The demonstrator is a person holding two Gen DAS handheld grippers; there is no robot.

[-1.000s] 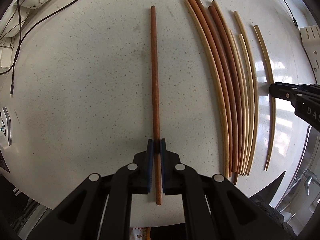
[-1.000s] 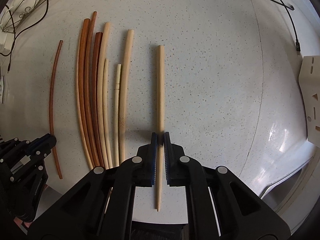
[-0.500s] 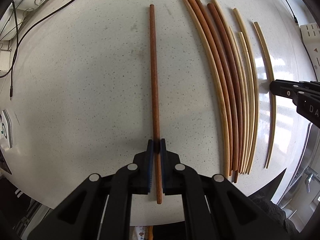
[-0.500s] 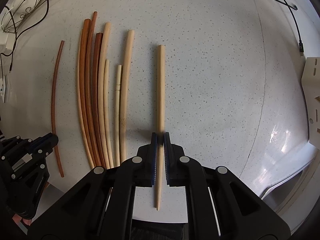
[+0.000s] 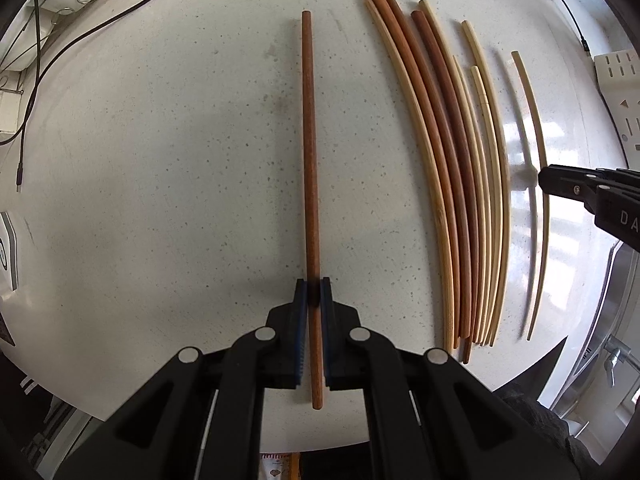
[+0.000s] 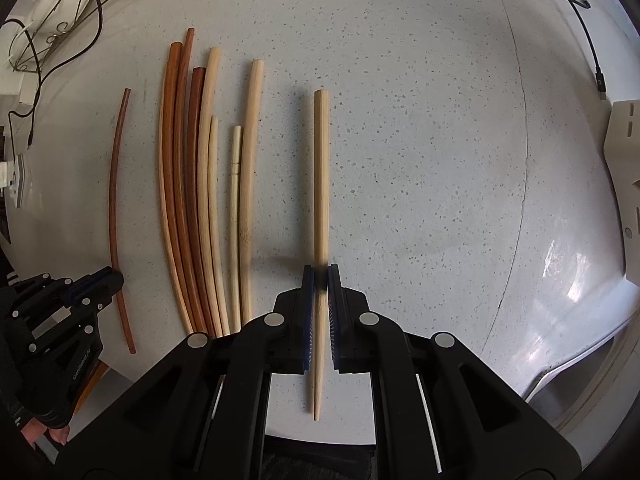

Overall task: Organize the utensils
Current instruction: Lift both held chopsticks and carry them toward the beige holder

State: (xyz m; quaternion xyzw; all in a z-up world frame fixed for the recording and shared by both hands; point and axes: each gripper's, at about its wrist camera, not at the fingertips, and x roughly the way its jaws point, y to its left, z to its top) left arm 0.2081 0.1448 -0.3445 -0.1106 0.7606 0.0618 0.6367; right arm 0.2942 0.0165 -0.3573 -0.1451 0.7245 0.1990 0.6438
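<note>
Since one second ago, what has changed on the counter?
The right gripper, shut on the pale chopstick, has carried it away from the chopstick row, widening the gap. The left gripper stays clamped on the reddish chopstick, unmoved. The row is unchanged.

- The left hand-held gripper [image 5: 314,296] covers a short bit of the dark brown stick [image 5: 309,160] where its blue pads press on it.
- The right hand-held gripper [image 6: 320,280] hides a bit of the pale stick [image 6: 321,168] the same way.
- The near ends of the bunch of sticks [image 6: 200,200] go behind that gripper's black body.
- The white plastic thing [image 6: 624,152] is cut off by the picture's edge.
- The wire rack [image 6: 60,20] is cut off at the corner.
- The person's hand [image 6: 44,432] shows only a little.
</note>
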